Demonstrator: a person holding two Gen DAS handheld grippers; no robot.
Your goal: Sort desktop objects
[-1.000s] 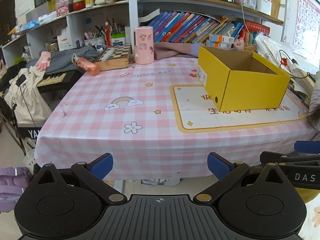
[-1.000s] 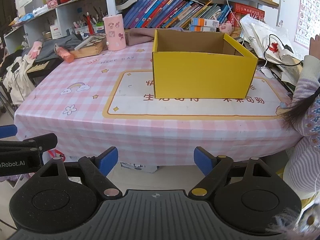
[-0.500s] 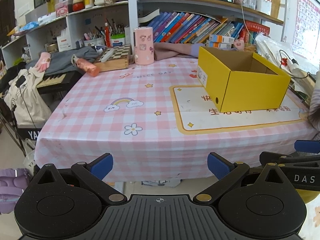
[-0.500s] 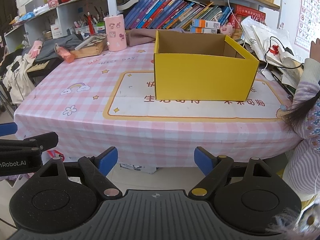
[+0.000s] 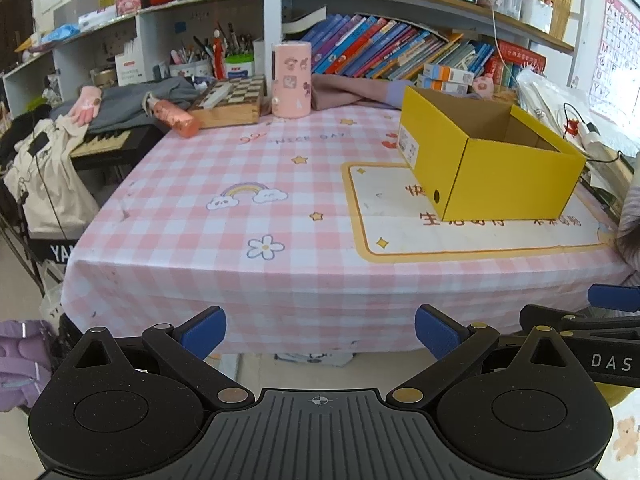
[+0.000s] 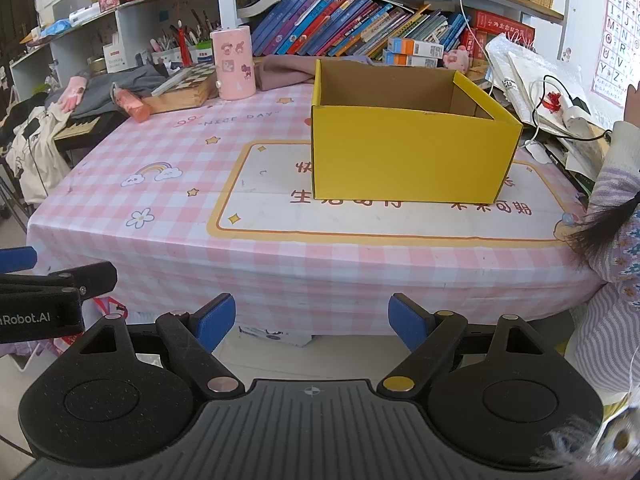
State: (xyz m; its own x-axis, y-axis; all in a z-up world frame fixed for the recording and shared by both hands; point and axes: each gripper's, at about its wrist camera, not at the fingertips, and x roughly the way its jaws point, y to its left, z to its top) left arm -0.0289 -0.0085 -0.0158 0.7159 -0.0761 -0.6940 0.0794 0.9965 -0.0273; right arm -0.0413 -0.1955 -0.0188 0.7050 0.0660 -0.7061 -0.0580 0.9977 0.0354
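An open yellow cardboard box (image 5: 492,168) (image 6: 408,148) stands on the pink checked tablecloth (image 5: 224,216) (image 6: 132,184), right of centre. At the far edge stand a pink cylindrical holder (image 5: 291,80) (image 6: 233,63), a wooden chessboard box (image 5: 230,102) (image 6: 182,88) and a pink-orange bottle (image 5: 174,118) (image 6: 131,105) lying on its side. My left gripper (image 5: 320,334) is open and empty, held before the table's front edge. My right gripper (image 6: 312,322) is open and empty, also short of the front edge, facing the box.
Shelves of books (image 5: 384,52) and pen cups (image 5: 200,64) line the back. Grey clothes and a pink glove (image 5: 86,106) lie at the far left. Bags and cables (image 6: 552,100) pile at the right. A person in a striped sleeve (image 6: 612,240) sits at the right edge.
Both grippers have drifted slightly; the views are almost the same. Nothing on the table moved.
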